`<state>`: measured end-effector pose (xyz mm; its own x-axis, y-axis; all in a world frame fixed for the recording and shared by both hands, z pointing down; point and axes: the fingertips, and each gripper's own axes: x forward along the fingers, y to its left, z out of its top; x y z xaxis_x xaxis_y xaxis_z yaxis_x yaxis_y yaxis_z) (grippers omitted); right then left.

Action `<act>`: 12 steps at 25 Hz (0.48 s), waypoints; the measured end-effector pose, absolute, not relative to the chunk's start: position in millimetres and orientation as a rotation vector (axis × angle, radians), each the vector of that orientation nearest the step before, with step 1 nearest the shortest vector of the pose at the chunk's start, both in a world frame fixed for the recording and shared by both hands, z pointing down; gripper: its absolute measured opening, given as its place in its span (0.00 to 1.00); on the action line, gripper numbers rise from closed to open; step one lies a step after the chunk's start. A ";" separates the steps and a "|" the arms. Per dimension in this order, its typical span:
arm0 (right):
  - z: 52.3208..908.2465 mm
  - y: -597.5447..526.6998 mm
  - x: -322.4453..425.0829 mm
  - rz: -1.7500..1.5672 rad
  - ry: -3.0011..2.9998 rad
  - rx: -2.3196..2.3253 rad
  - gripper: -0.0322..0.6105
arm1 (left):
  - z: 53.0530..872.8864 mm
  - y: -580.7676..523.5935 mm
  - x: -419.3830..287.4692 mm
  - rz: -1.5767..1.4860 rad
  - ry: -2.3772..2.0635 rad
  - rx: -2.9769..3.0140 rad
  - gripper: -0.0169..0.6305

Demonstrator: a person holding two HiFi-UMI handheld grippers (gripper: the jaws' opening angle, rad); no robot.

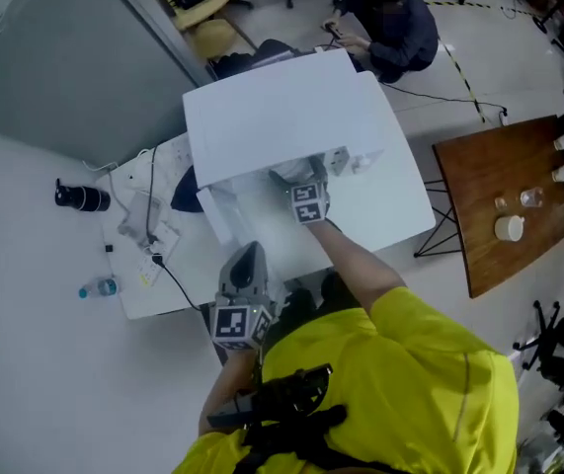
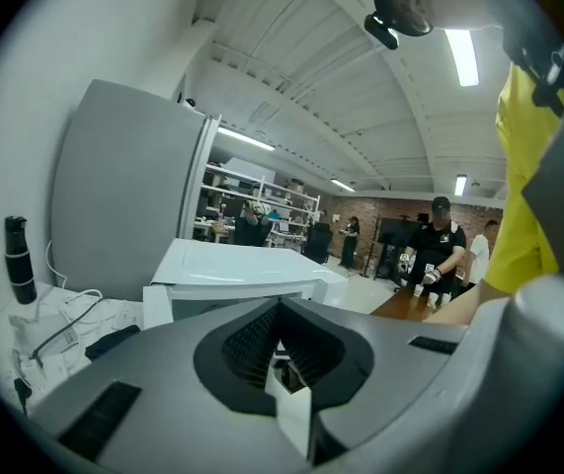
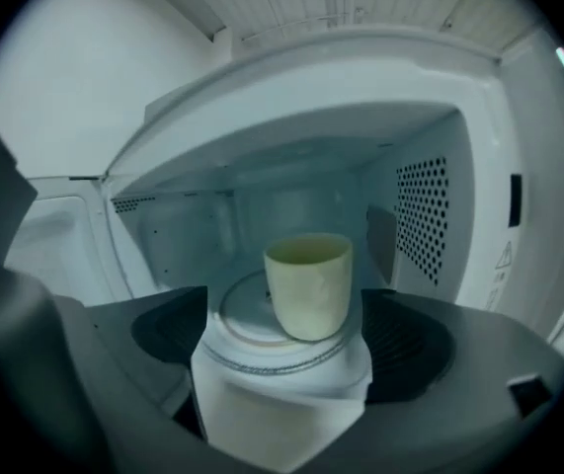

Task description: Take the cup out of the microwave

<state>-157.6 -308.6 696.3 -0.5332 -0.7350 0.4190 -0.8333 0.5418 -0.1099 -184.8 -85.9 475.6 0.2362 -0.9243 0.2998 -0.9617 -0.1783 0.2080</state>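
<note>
Right claw (image 3: 283, 296) is at the mouth of the open microwave (image 3: 479, 215), spread wide and gripping nothing; the pale cup (image 3: 308, 284) stands upright on the glass turntable (image 3: 245, 311) inside, framed between the two jaws but untouched; door swung out to the left; left claw (image 2: 282, 309) is back near the person's body, raised above the white worktop (image 1: 153, 289), its jaws pressed together at the tips with nothing held.
</note>
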 end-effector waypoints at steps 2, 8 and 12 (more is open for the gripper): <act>701.5 -329.7 -159.0 0.424 -2.436 1.368 0.83 | 473.0 -86.0 -185.3 0.163 -1.705 2.199 0.03; 717.8 -363.0 -166.9 0.421 -2.386 1.447 0.88 | 475.3 -77.7 -188.0 0.153 -1.660 2.228 0.03; 724.1 -376.4 -172.9 0.381 -2.364 1.436 0.87 | 476.3 -77.9 -189.0 0.163 -1.661 2.233 0.03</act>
<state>-172.9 -376.4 724.1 -0.4265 -0.7979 0.4260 -0.8913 0.4510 -0.0478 -189.0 -77.9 476.3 0.3055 -0.9047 0.2969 -0.9451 -0.2501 0.2101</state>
